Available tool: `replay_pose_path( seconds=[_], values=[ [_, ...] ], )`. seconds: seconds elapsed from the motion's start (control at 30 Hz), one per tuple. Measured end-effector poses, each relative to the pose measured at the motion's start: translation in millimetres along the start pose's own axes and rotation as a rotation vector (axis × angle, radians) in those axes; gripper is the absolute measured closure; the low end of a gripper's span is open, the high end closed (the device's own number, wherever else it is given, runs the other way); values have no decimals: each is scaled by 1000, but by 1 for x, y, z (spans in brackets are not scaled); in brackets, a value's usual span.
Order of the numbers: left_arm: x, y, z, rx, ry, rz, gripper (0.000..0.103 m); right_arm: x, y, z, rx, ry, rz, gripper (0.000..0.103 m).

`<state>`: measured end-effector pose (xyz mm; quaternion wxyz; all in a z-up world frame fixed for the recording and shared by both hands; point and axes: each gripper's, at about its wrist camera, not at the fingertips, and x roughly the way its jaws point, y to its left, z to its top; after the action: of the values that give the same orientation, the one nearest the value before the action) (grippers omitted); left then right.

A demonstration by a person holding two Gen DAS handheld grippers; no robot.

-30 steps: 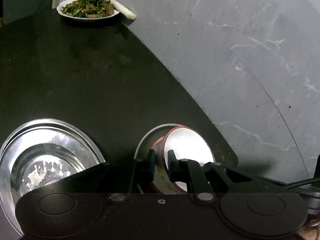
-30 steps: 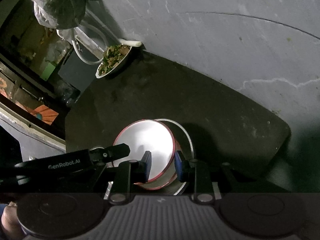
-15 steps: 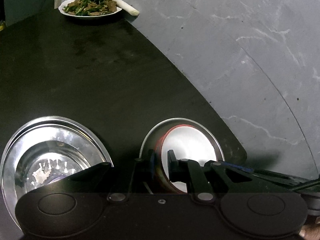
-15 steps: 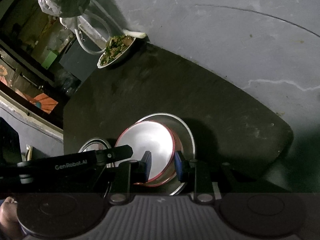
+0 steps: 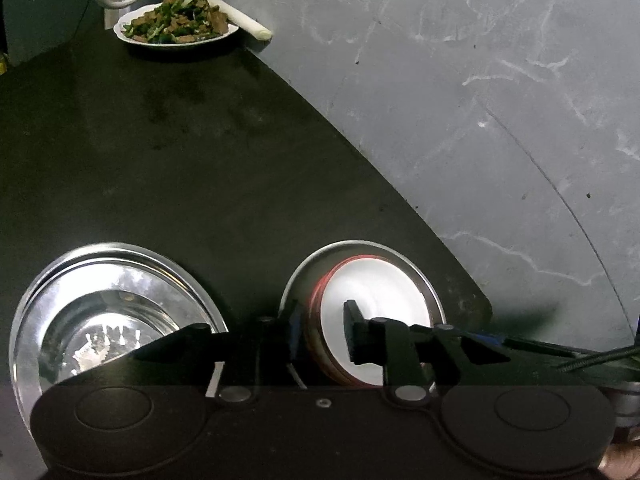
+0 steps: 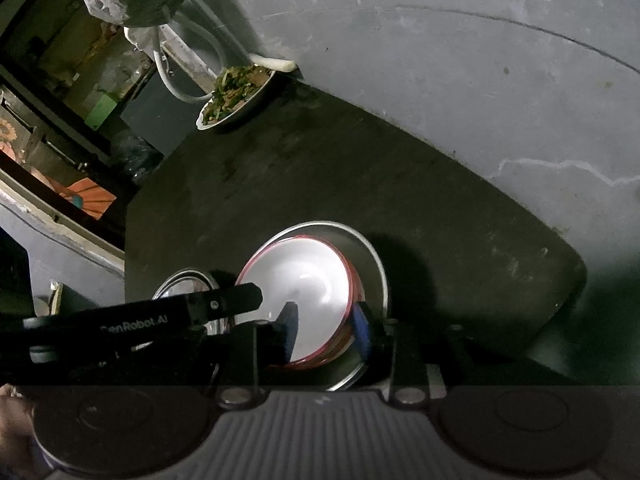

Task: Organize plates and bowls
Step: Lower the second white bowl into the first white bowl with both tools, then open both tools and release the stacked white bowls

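Left gripper straddles the near-left rim of the red-rimmed white bowls; jaws opening, pads no longer pressing on the rim. Right gripper does the same on the opposite rim, jaws also opening, one finger inside the top bowl and one outside.

Red-rimmed bowls: stacked, now seated inside a small steel bowl near the corner of the dark table. Judged placed, with both grips letting go.

Large steel basin sits left of that nest, apart from it; appears to hold a second steel dish inside.

Plate of stir-fried greens and meat at the far table edge, untouched, with food on it.

Estimate: bowl nesting essentially done. Left, as far as visible: withdraw both grippers; possibly combine the two steel groups. Other dishes outside view cannot be ruled out.
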<state>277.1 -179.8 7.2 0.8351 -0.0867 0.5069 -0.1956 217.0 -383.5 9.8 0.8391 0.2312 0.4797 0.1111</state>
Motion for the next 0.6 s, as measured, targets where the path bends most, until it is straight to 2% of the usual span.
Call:
replay_pose_path(
  seconds=[0.13,0.23,0.3,0.4,0.47,0.53,0.6],
  values=[
    [-9,1,1,10,-18,-3,67,-4,0,1,10,-14,10,64],
    [-15,4,2,10,-35,-3,55,-9,0,1,12,-31,14,61],
    [-19,6,2,6,-48,0,41,-13,1,1,12,-44,11,57],
    [-23,10,1,-10,-57,-3,24,-19,1,1,22,-62,8,43],
    [-25,14,0,-26,-59,-7,23,-22,-1,1,38,-70,11,35],
    [-28,19,-1,-38,-66,-3,15,-25,-3,1,48,-76,7,27],
    [-31,23,-1,-43,-79,17,3,-28,-5,0,56,-87,-4,18]
  ],
)
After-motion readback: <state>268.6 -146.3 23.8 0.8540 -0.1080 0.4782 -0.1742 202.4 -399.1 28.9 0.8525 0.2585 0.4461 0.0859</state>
